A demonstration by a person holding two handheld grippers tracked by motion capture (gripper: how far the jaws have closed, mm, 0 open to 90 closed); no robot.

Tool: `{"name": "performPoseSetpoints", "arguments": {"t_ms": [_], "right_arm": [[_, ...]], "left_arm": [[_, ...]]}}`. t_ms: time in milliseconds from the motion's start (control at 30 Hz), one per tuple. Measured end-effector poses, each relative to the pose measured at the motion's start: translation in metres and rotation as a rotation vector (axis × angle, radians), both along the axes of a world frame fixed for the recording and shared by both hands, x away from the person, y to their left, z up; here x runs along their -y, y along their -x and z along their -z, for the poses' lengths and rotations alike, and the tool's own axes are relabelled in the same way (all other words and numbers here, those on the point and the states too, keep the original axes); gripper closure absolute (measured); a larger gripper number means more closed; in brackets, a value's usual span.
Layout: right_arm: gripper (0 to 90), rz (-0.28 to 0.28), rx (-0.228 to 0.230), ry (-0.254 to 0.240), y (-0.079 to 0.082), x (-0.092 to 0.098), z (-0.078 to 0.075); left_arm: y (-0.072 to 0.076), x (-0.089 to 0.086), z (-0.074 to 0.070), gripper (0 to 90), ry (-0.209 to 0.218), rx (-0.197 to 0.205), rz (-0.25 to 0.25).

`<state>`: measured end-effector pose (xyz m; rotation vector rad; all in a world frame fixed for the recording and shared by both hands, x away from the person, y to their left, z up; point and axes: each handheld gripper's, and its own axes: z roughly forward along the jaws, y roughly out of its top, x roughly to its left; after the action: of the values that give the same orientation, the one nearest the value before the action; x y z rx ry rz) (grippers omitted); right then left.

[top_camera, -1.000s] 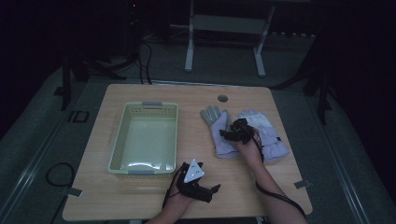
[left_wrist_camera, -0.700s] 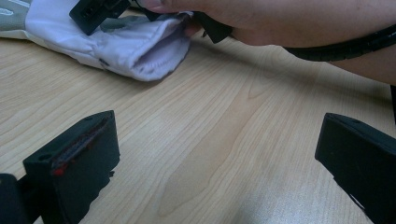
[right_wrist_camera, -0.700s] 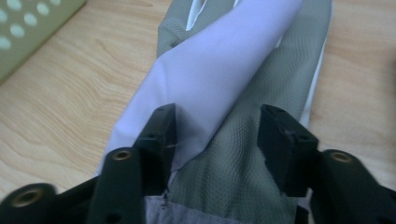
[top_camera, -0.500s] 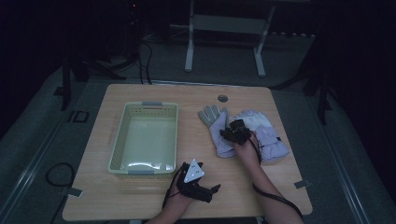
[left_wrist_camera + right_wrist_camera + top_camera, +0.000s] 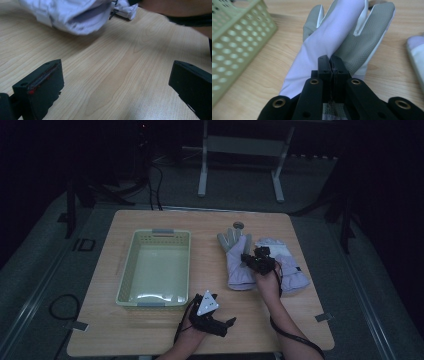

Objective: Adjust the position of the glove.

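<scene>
Pale wooden table (image 5: pixel 210 227), dark room. Right gripper (image 5: pixel 331 65) jaws just closed, pinching lilac-and-grey padded glove (image 5: pixel 342 32) lying right of pale green perforated plastic basket (image 5: pixel 131 270). Lift straight until fingertips clear table, carry over basket rim. Left gripper (image 5: pixel 117 82) spread, idle.

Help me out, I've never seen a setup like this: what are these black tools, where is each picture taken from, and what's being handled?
A person sits at a wooden table with a handheld two-jaw gripper in each hand. One camera looks down from above; one rides on each gripper, looking along its jaws. The left gripper rests open near the table's front edge. The right gripper has just closed its jaws and pinches a lilac glove. A second glove lies beside it, and a green basket stands to the left.
</scene>
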<state>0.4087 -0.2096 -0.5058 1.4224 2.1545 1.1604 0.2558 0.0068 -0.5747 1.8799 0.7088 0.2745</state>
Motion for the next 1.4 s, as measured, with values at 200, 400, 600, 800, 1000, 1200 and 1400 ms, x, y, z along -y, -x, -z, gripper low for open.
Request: {"name": "performPoseSetpoints", "arguments": {"t_ms": [200,400,600,800,1000,1200,1400], "right_arm": [[87.6,0.034,0.033,0.000,0.025,0.006,-0.015],[87.5,0.060,0.052,-0.011,0.045,0.012,-0.013],[87.6,0.065,0.045,-0.009,0.060,0.011,-0.004],[87.4,0.061,0.015,-0.006,0.065,0.008,0.013],[87.2,0.071,-0.006,0.013,0.060,0.006,0.029],[84.9,0.079,-0.021,0.012,0.059,0.008,0.043],[74.5,0.048,-0.026,-0.005,0.058,0.013,0.035]], "left_arm": [[0.000,0.000,0.000,0.1,-0.002,0.005,0.000],[0.000,0.000,0.000,0.1,-0.001,0.003,-0.002],[0.000,0.000,0.000,0.1,-0.002,0.006,-0.001],[0.001,0.001,0.000,0.1,-0.003,0.009,0.001],[0.001,0.001,0.000,0.1,-0.002,0.008,0.001],[0.001,0.001,0.000,0.1,-0.003,0.009,0.003],[0.000,0.001,0.000,0.1,-0.001,0.007,0.003]]}}
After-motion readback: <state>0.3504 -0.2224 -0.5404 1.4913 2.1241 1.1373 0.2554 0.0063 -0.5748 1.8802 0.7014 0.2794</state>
